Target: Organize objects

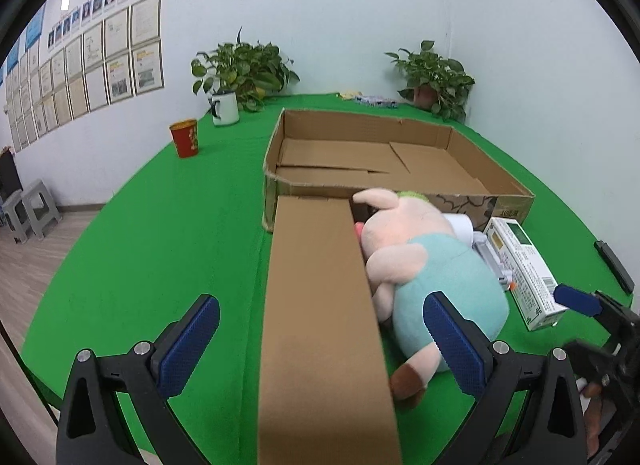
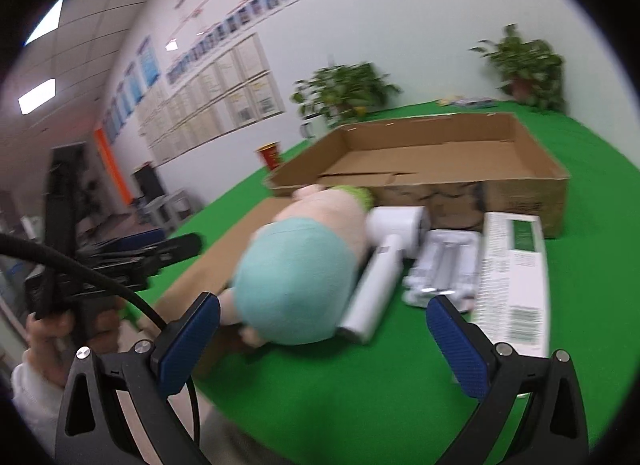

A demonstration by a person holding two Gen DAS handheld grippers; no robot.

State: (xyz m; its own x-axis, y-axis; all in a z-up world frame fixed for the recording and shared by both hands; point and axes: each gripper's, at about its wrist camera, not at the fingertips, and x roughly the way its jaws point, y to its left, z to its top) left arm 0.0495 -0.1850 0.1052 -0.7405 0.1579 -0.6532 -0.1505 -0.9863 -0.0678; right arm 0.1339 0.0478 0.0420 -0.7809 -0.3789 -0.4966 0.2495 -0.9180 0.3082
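Note:
A plush pig [image 1: 432,277] in a teal shirt lies on the green table, also in the right wrist view [image 2: 296,269]. Beside it lie a white handheld device [image 2: 384,265], a clear plastic package [image 2: 444,269] and a white-green carton [image 2: 516,277], which also shows in the left wrist view [image 1: 524,269]. A long cardboard flap [image 1: 324,325] lies in front of the open cardboard box [image 1: 472,169]. My left gripper [image 1: 320,345] is open, straddling the flap. My right gripper [image 2: 324,345] is open, just behind the pig, and shows at the left wrist view's right edge [image 1: 580,301].
A red cup [image 1: 185,137], a white mug [image 1: 225,107] and two potted plants [image 1: 244,69] [image 1: 436,81] stand at the table's far side. A black object [image 1: 614,265] lies near the right edge. Grey stools [image 1: 30,213] stand on the floor to the left.

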